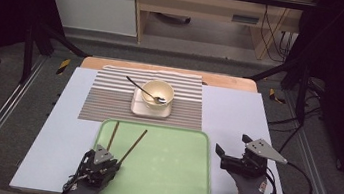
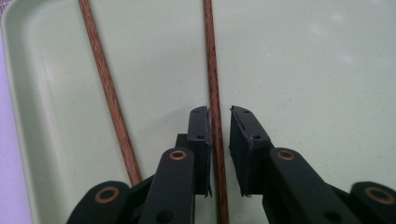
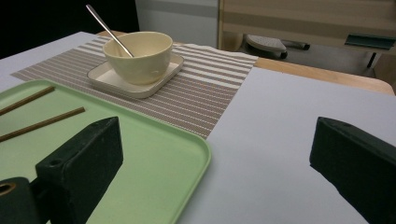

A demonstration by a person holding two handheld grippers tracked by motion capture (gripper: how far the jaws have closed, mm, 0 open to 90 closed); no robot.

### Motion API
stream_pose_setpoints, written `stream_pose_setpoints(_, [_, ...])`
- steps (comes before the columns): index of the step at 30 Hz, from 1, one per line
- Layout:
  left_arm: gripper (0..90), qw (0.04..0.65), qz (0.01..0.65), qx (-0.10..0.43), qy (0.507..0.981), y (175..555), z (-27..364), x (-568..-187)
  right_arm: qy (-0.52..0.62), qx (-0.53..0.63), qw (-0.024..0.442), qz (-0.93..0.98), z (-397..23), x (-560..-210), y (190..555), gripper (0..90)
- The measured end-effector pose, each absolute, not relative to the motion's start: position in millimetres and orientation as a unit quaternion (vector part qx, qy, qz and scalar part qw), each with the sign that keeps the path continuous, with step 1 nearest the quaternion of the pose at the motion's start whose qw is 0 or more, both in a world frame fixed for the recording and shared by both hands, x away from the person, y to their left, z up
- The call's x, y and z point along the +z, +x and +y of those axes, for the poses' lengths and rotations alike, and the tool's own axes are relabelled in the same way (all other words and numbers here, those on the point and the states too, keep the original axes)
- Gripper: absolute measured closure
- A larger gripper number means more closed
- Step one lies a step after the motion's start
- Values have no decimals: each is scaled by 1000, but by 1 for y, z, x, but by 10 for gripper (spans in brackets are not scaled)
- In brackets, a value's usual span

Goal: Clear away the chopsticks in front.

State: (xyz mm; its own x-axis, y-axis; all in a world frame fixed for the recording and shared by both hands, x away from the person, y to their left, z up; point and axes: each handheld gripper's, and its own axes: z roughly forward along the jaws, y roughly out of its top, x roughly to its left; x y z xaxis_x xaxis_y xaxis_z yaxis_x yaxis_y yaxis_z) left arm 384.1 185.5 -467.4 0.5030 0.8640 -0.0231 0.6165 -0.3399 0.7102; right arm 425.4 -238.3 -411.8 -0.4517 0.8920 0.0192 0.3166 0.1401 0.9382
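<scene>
Two brown chopsticks lie on the left part of a light green tray (image 1: 174, 178), spread apart in a narrow V. In the left gripper view the right chopstick (image 2: 211, 70) runs between the jaws of my left gripper (image 2: 219, 112). It lies against the left pad, and a gap shows at the right pad, so the gripper is open. The left chopstick (image 2: 107, 88) lies free beside it. From above, my left gripper (image 1: 113, 162) sits low over the tray's near left corner. My right gripper (image 1: 231, 142) stands wide open with nothing in it, over the table right of the tray.
Behind the tray, a striped placemat (image 1: 109, 99) carries a square white plate (image 1: 150, 110). On the plate stands a cream bowl (image 1: 158, 92) with a metal spoon (image 1: 141, 88) leaning in it. The pale table surface (image 1: 238, 111) stretches right of the mat.
</scene>
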Motion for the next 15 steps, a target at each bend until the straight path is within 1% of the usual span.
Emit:
stream_pose_setpoints(2, [772,355,449,182,799,385,186,-463,434,491,294,697,-238,-412,426,29])
stream_pose_setpoints(6, [782,368,425,187,805,390,183,-457,434,490,293,697,-238,-412,426,30])
stream_pose_setpoints(10, [826,373,401,189,815,403,179,-450,434,490,293,697,-237,-412,426,30])
stream_pose_setpoints(15, [891,378,376,177,827,420,170,-450,436,487,292,698,-237,-413,427,30])
